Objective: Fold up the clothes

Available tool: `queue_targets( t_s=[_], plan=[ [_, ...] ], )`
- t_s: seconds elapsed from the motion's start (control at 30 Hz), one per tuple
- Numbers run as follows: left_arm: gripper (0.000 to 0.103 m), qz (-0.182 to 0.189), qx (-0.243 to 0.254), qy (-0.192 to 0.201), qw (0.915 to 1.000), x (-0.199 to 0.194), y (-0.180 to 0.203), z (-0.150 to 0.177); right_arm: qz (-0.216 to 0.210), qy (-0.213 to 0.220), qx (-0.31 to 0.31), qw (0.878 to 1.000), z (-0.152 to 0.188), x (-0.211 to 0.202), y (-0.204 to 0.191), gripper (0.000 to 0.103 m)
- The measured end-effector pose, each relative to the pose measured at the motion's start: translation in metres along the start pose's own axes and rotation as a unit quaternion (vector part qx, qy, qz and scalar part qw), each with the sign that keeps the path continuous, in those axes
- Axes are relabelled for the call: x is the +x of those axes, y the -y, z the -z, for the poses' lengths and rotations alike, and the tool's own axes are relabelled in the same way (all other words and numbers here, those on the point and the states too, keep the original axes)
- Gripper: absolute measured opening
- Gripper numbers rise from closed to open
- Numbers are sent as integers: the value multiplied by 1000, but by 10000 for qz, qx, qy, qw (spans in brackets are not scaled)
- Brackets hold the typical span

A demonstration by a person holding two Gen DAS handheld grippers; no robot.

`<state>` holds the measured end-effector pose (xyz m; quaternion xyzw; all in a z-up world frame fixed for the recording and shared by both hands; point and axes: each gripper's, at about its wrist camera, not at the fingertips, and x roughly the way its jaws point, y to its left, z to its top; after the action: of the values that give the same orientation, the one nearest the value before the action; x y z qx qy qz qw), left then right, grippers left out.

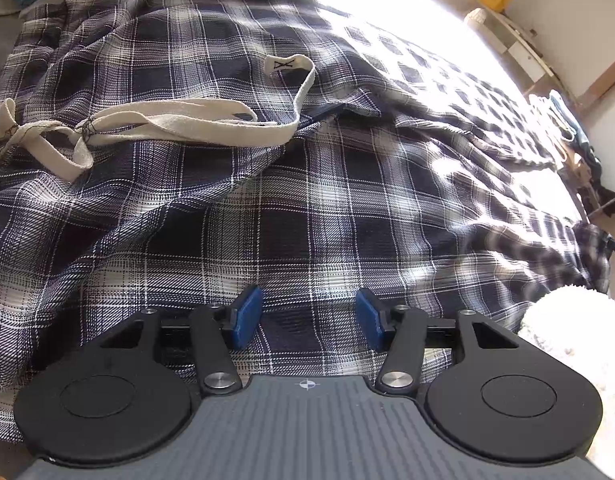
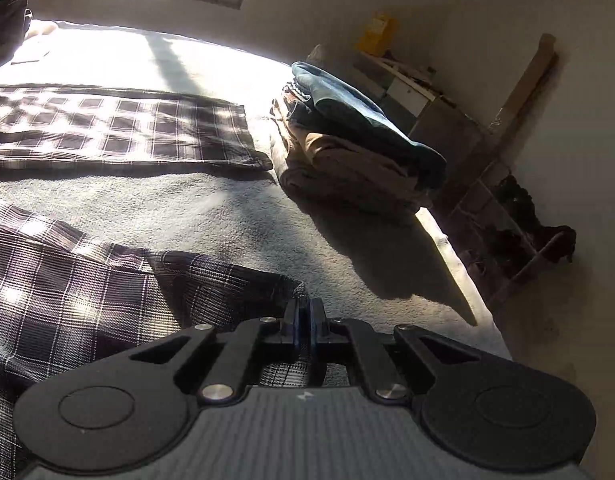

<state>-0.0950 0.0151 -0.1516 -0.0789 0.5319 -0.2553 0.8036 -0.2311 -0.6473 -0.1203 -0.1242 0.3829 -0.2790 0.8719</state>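
While the left gripper [image 1: 308, 312] hangs with jaws apart over the plaid garment [image 1: 267, 208], the right gripper [image 2: 306, 320] is clenched on a corner of that cloth.

Spread across a pale fleecy bed cover [image 2: 235, 216], the navy-and-white plaid garment fills the left wrist view, its cream drawstring [image 1: 179, 120] looped over the wrinkled upper part; the 2 blue pads [image 1: 247, 316] of the left gripper stand apart just above the fabric with nothing pinched between them. On the right wrist view, the pads meet on the plaid hem at the bed's near side. Farther off, 1 plaid panel [image 2: 119, 128] lies flat in sunlight, and a stack of folded clothes [image 2: 355, 140] sits beside it near the bed's edge.
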Motion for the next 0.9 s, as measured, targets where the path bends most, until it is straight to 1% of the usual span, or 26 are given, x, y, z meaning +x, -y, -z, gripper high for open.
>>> queue_targets(
  t_s=[0.07,0.17,0.33,0.43,0.57,0.6,0.63,0.67,0.7,0.77,0.8,0.83,0.9],
  plan=[
    [52,-23,8,-6,10000,0,1,0,205,-53,58,9998,-11,20,10,4],
    [52,-50,16,-20,10000,1,1,0,340,-153,109,9992,-24,46,13,4],
    [52,-72,33,-78,9999,2,1,-2,429,-352,22,9985,-29,84,-3,4],
    [52,-83,38,-110,9999,3,1,-3,516,-455,148,9975,-27,102,-9,4],
    [52,-77,21,-128,9999,3,-1,-3,645,-617,510,9947,-23,120,-6,4],
    [52,-75,14,-129,9999,3,-1,-3,739,-677,668,9927,-20,124,-2,3],
    [52,-73,8,-130,9999,3,-1,-3,866,-722,910,9895,-18,125,5,4],
    [52,-69,3,-131,9999,3,-1,-3,989,-766,1216,9847,-16,125,15,6],
    [52,-65,3,-129,9999,3,-1,-3,1075,-810,1737,9756,-11,122,31,6],
    [52,-57,2,-118,9999,2,-2,-3,995,-741,2725,9541,5,106,67,7],
    [52,-52,-6,-106,9999,2,-2,-2,899,-669,3028,9465,12,96,81,7],
    [52,-47,-14,-94,9999,2,-2,-2,727,-605,3160,9440,18,87,90,7],
    [53,-37,-25,-69,10000,2,-2,-2,-61,-583,3215,9451,31,64,102,7]
  ],
)
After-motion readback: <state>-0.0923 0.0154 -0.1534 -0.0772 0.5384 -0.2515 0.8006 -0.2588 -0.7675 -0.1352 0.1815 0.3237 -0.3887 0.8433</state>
